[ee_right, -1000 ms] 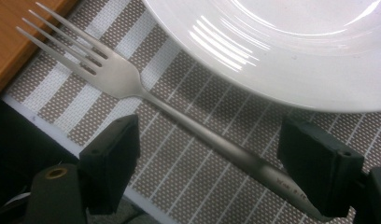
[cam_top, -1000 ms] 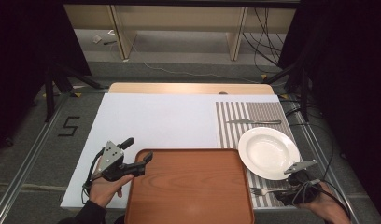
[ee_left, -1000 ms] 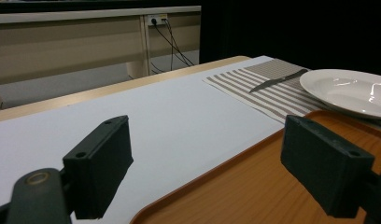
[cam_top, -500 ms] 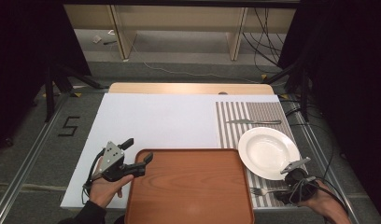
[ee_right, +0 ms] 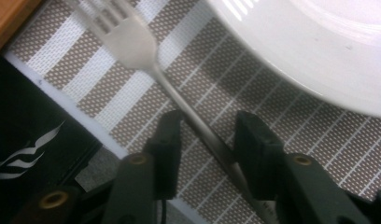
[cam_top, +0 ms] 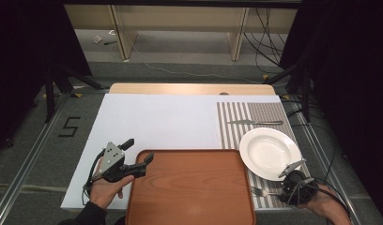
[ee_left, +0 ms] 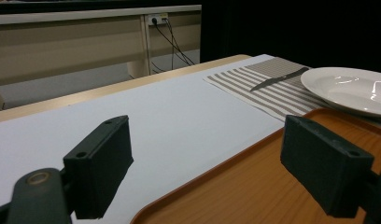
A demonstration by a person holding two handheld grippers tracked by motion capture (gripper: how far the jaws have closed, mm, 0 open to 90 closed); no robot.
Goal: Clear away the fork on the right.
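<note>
down by the near edge of the striped placemat (cam_top: 255, 123), just beside the plate (cam_top: 267, 152), the right gripper (ee_right: 205, 135) straddles the fork (ee_right: 132, 44) handle, fingers apart, likely to pinch it. the left gripper (cam_top: 133, 157) waits open over the tray (cam_top: 189, 187) corner.

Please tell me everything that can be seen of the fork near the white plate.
The silver metal fork looks plain and shiny, with tines, a narrow neck and a slim handle. It lies flat on the brown-and-white striped woven placemat, beside the round white plate, tines toward the wooden tray. The right claw straddles its handle, jaws apart with a gap on each side; whether one touches it is unclear.
</note>
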